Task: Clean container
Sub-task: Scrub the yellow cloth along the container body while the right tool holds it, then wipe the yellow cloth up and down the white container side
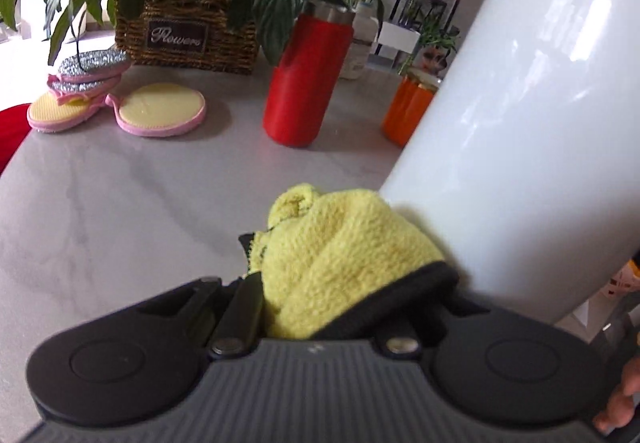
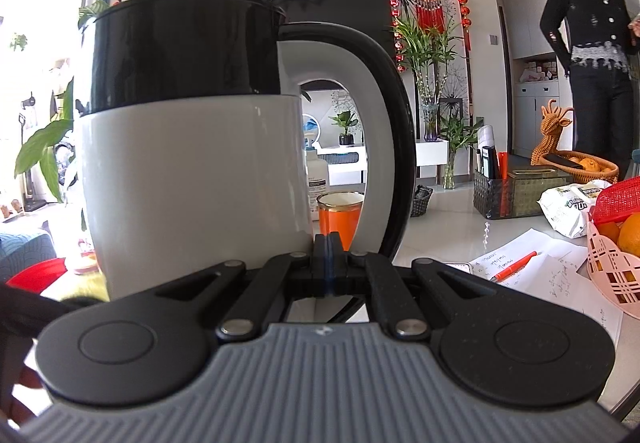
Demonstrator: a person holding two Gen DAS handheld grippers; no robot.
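A white electric kettle [image 2: 192, 171] with a black upper band and a black handle [image 2: 392, 115] stands close in front of the right wrist camera. My right gripper [image 2: 328, 243] is shut, its fingertips together at the foot of the handle's opening, with nothing seen between them. In the left wrist view the kettle's white wall [image 1: 520, 123] fills the right side, leaning across the picture. My left gripper [image 1: 344, 283] is shut on a bunched yellow cloth [image 1: 340, 243], and the cloth touches the kettle's lower wall.
On the grey marble table [image 1: 120, 203] stand a red thermos [image 1: 300, 83], an orange cup [image 1: 408, 111], round scrub pads [image 1: 160, 109] and a wicker plant basket [image 1: 184, 31]. Papers with an orange pen [image 2: 516, 265] and a pink fruit basket [image 2: 612, 263] lie right. A person [image 2: 592, 43] stands behind.
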